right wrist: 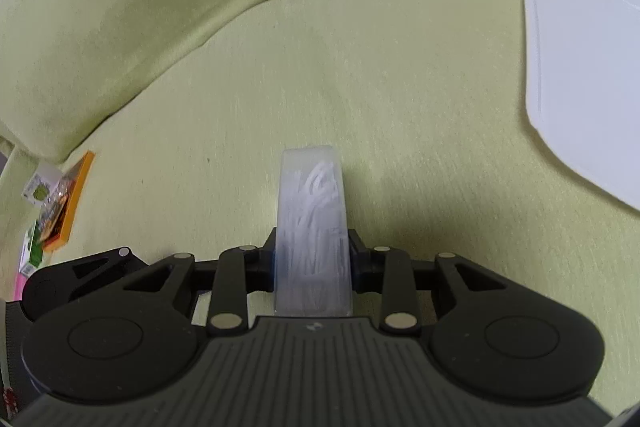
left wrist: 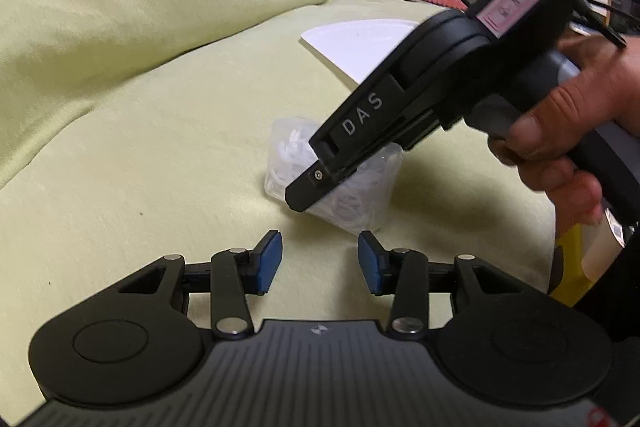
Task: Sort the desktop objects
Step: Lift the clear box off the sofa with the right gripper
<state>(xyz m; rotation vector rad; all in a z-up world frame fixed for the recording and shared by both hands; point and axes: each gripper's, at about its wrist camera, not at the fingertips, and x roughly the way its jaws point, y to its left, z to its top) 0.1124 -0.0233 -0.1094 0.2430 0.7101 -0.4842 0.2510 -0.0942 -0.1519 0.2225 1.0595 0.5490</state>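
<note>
Closed on a clear plastic box (right wrist: pixel 311 227) of white pieces, right gripper (right wrist: pixel 311 263), jaws pressed to the two long side walls near the box's near end. Box on the yellow-green cushion (right wrist: pixel 360 67), whether lifted or resting not clear from these views. Seen from the left wrist, same box (left wrist: pixel 292 159) half hidden under the right gripper (left wrist: pixel 320 183), a hand (left wrist: pixel 568 131) round the handle. Left gripper (left wrist: pixel 320 261) empty, blue pads (left wrist: pixel 270 259) spread apart above bare cushion just short of the box.

Likely light, stiff and smooth-walled; loose contents apt to shift if tipped. Lid not discernible, so best kept level. Flat side walls the sound place to pinch, firmly enough to stop slipping.

White tray (right wrist: pixel 588 67) ahead to the right, apparently empty, a probable destination. Orange packet (right wrist: pixel 66 203) and small cartons at the far left edge.
</note>
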